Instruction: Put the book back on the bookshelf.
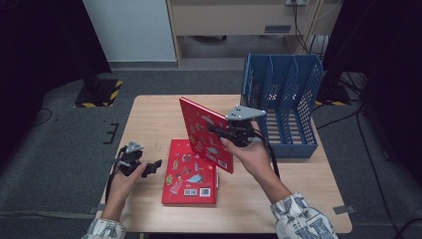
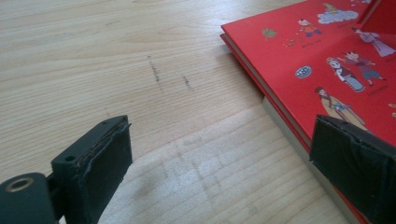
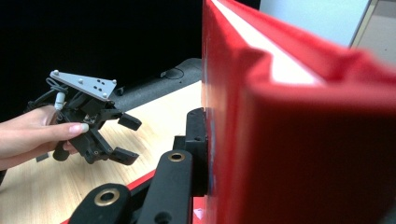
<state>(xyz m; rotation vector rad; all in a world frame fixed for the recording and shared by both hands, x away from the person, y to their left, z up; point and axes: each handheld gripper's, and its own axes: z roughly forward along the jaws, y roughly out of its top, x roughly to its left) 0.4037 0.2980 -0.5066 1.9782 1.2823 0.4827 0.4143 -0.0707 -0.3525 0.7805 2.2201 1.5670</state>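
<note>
Two red books are in play, and we've got one of them up in the air. Our right gripper [image 1: 226,130] is clamped tight on the raised book [image 1: 205,133], holding it tilted on edge, cover facing us, above the far right corner of the flat book [image 1: 190,172]. From the right gripper view, the near jaw presses flat against that cover.

Our left gripper [image 1: 149,167] hovers low over the table [image 1: 149,114], jaws spread wide with nothing between them. In the left gripper view the flat book's near edge sits just beside the right-hand jaw, and bare wood lies between the two.

We judge the step in hand as carrying the lifted book toward the blue file rack [image 1: 283,102], which stands just behind and right of the right gripper. The next move calls for swinging the book upright and lining its lower edge with one of the rack's slots, clearing the dividers.

Room looks decent: open table lies between right gripper and rack, and the rack's front is low. On the left, the gripper has space to slide in under the flat book's overhanging edge for the next pick.
</note>
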